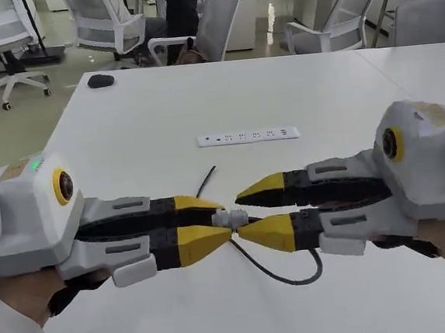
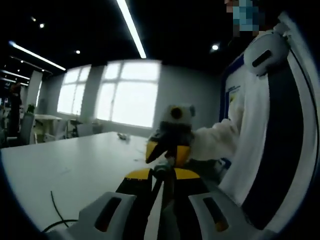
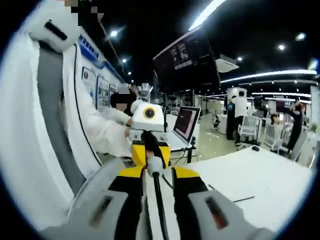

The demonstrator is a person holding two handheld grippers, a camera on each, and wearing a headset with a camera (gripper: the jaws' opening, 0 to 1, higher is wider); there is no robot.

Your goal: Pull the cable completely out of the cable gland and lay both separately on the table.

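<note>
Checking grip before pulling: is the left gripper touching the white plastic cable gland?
Touching. Head view: left gripper clamps the white plastic cable gland.

Head view evenly bright; gripper views dimmer, edge-warped, windows (image 2: 131,95) glaring white.

Cable gland (image 1: 222,218) mostly covered by jaws of the left gripper (image 1: 227,220). Cable (image 1: 283,274) hidden inside it. Power strip (image 1: 248,136) markings illegible.

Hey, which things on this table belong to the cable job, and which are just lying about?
Job:
gland, held in the left gripper
cable, running between the right gripper's jaws

Lying about:
power strip
mouse
</note>
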